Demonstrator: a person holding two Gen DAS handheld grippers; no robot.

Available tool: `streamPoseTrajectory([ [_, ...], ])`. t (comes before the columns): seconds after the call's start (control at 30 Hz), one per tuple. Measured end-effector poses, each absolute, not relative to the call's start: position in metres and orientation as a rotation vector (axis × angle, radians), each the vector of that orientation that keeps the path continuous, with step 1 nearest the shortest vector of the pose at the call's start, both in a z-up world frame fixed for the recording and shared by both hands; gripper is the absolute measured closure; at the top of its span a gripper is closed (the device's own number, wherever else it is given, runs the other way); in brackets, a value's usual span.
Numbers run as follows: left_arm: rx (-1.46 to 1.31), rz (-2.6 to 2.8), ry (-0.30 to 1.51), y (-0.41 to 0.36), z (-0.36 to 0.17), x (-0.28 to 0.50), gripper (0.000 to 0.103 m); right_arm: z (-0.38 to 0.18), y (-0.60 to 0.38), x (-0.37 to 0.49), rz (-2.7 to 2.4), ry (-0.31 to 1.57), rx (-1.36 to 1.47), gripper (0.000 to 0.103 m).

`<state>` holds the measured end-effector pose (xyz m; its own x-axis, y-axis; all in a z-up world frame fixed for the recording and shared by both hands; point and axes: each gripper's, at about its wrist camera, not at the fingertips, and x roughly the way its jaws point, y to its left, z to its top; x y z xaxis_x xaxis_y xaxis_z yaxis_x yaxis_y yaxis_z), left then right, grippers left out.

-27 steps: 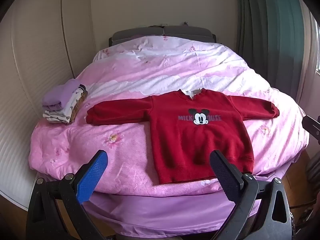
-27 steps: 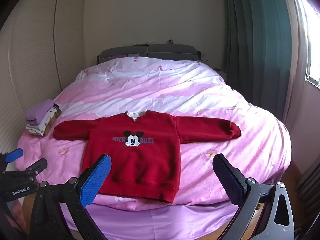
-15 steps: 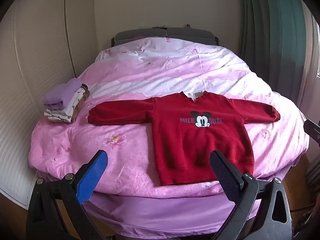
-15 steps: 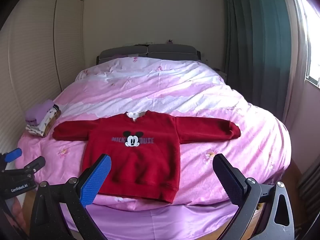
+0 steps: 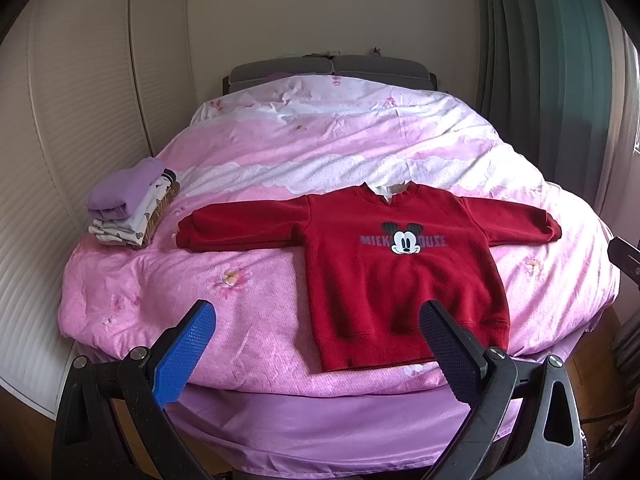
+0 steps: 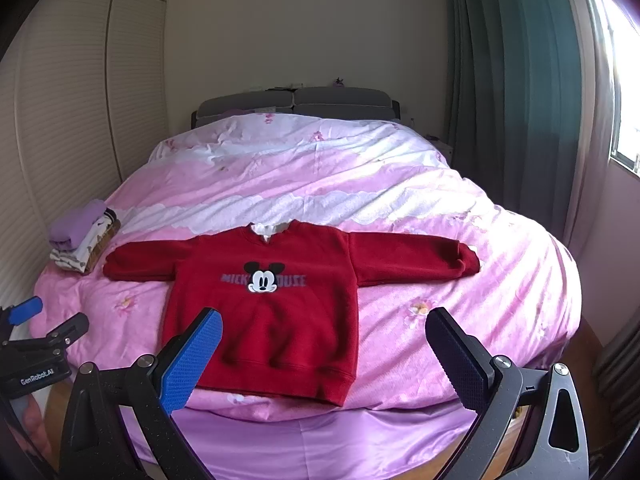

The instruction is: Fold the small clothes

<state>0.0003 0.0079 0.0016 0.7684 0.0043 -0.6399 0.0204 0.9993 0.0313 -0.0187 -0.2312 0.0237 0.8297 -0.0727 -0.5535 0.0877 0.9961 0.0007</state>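
Folded pile (image 5: 130, 208) sat at left edge of frame, on pink duvet (image 5: 248, 320). Red sweatshirt (image 5: 384, 264) lay flat, front up, sleeves out; long axis ran left-right across middle of frame, hem toward lower edge.

Left gripper (image 5: 316, 356) hovered at bottom, jaws wide apart, nothing held; hem corner sat ahead, right of centre.

In right wrist view, right gripper (image 6: 324, 356) was just as wide and empty, sweatshirt body left of centre, right sleeve cuff (image 6: 466, 258) probably nearer this hand.
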Motion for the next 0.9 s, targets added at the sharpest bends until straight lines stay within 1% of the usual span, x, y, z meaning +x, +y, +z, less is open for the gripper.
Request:
streamPoseTrajectory([
  [0.9,0.036,-0.009,0.693,0.0066,0.0014,-0.0005,0.000,0.0177,-0.2367,-0.0190,-0.087,0.591,0.028,0.000],
])
